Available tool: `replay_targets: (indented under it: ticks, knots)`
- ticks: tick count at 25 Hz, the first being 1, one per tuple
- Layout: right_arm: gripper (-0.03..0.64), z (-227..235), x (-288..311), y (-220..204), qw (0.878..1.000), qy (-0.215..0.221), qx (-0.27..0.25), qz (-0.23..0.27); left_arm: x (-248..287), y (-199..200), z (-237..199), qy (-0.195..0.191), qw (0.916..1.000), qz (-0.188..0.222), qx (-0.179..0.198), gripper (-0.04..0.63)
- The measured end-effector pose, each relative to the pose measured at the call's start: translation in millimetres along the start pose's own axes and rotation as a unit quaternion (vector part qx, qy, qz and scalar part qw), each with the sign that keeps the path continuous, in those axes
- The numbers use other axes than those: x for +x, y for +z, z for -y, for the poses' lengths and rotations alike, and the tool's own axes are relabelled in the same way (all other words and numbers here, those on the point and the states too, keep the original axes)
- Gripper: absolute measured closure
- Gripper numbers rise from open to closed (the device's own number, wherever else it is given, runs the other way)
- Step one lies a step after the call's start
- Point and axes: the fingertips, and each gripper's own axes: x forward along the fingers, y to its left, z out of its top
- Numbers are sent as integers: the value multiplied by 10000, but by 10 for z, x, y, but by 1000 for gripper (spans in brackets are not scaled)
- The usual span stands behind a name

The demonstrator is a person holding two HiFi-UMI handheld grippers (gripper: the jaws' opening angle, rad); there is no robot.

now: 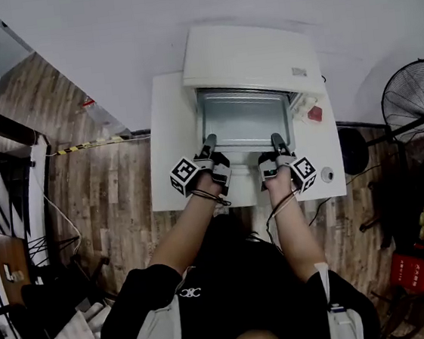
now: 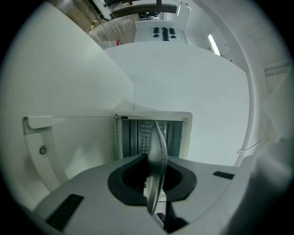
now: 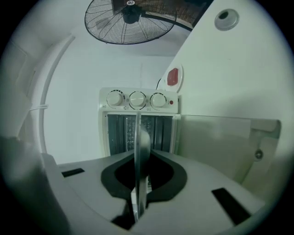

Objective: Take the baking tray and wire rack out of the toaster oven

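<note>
A grey metal baking tray [image 1: 244, 119] sticks out of the front of the white toaster oven [image 1: 249, 58]. Both grippers hold its near rim. My left gripper [image 1: 209, 144] is shut on the rim's left part, my right gripper [image 1: 277, 142] on its right part. In the left gripper view the tray's rim [image 2: 156, 151] runs edge-on between the pads of the left gripper [image 2: 155, 179], with the oven's opening [image 2: 138, 135] behind. The right gripper view shows the same rim [image 3: 140, 147] pinched in the right gripper [image 3: 139, 179], below the oven's knobs [image 3: 138, 99]. I cannot make out the wire rack.
The oven stands on a white table [image 1: 168, 147], its glass door [image 3: 220, 137] folded down under the tray. A red-topped fitting [image 1: 314, 114] sits right of the oven. A floor fan [image 1: 417, 100] and a red crate [image 1: 410, 268] stand on the wooden floor at right.
</note>
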Motion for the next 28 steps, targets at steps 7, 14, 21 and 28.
replay_targets:
  ticks: [7,14,21,28]
  knots:
    - [601,-37,-388,-107,9996,67,-94,-239,-480,-166,31,-25,9999,136,55,555]
    - [601,-56,-706,-142,9989,173,-148,-402,-837,-353,75,-89,9995,188,242,555]
    - [601,-61,-1085,150,9992,228,-172,-280,-972,-797,80,-123,9993,-30,345,555]
    - [601,-15,-1488,692,9995,243,-181,101,-877,-1416,90,-156,9976,-493,462,555]
